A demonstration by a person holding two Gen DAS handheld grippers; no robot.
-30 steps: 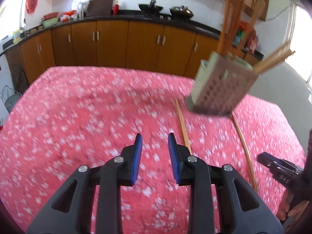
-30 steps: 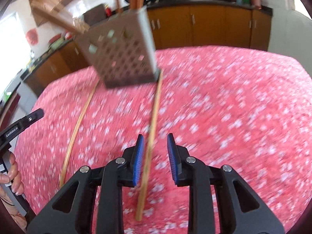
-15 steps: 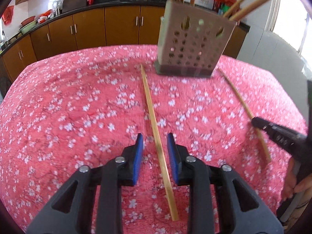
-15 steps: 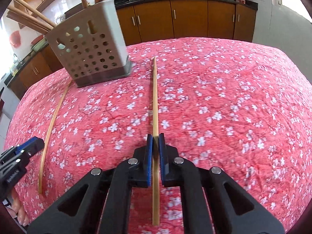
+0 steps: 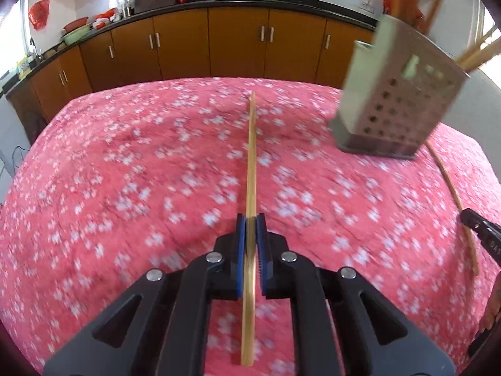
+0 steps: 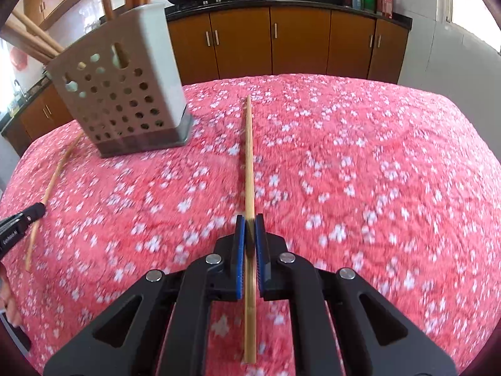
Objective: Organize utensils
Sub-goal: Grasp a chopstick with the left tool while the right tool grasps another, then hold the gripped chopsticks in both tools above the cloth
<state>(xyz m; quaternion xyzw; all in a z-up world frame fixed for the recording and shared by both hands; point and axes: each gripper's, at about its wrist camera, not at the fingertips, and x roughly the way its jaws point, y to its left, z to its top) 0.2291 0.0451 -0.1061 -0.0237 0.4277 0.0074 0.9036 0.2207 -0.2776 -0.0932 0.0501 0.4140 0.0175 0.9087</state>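
Two thin bamboo chopsticks, pale yellow-brown and straight, are on a table covered with a pink cloth (image 5: 131, 163) that has small white flowers. In the left wrist view, one chopstick (image 5: 250, 163) runs almost vertically through the middle of the frame, from the bottom centre up to the upper middle, with its far end pointing to the brown cabinets (image 5: 238, 44). In the right wrist view, the other chopstick (image 6: 249, 163) has the same direction, a long line from bottom centre to upper middle.

The left gripper (image 5: 250, 222) has its blue pads closed on the first chopstick; the stick passes between them, and a part continues behind toward the camera. The right gripper (image 6: 249, 223) is closed on the second chopstick in the same way.

A grey utensil holder (image 5: 394, 94) with round holes stands at the upper right of the left view and at the upper left of the right view (image 6: 122, 94). More wooden sticks stand in it. In each view the other chopstick appears near the side edge, beside the tip of the other gripper.
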